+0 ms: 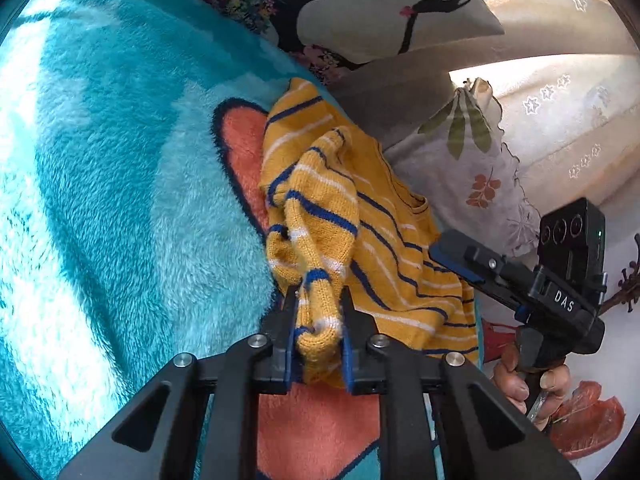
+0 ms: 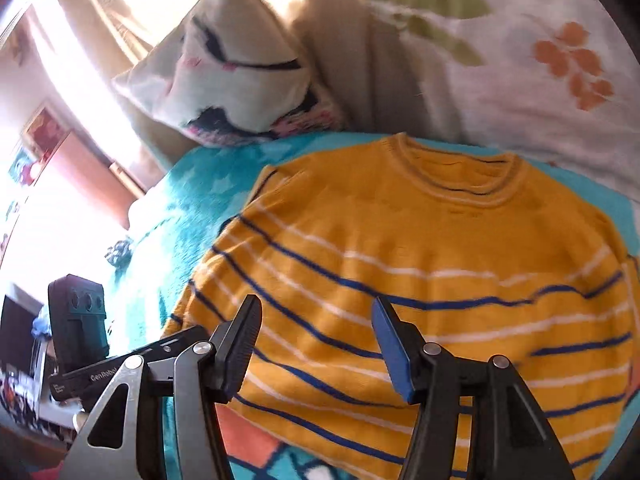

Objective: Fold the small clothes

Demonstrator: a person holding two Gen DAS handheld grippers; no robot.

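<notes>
On the teal fleece blanket the striped yellow sweater lay mostly unfolded; left gripper fingers pinched its sleeve, right gripper fingers gaped empty at lower centre.

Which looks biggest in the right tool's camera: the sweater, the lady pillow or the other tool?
1. Sweater, by far the biggest, though it also lies closest to the camera.
2. Lady pillow.
3. Other tool, smallest; only part of it shows at the edge, so its true size stays unsure.
</notes>
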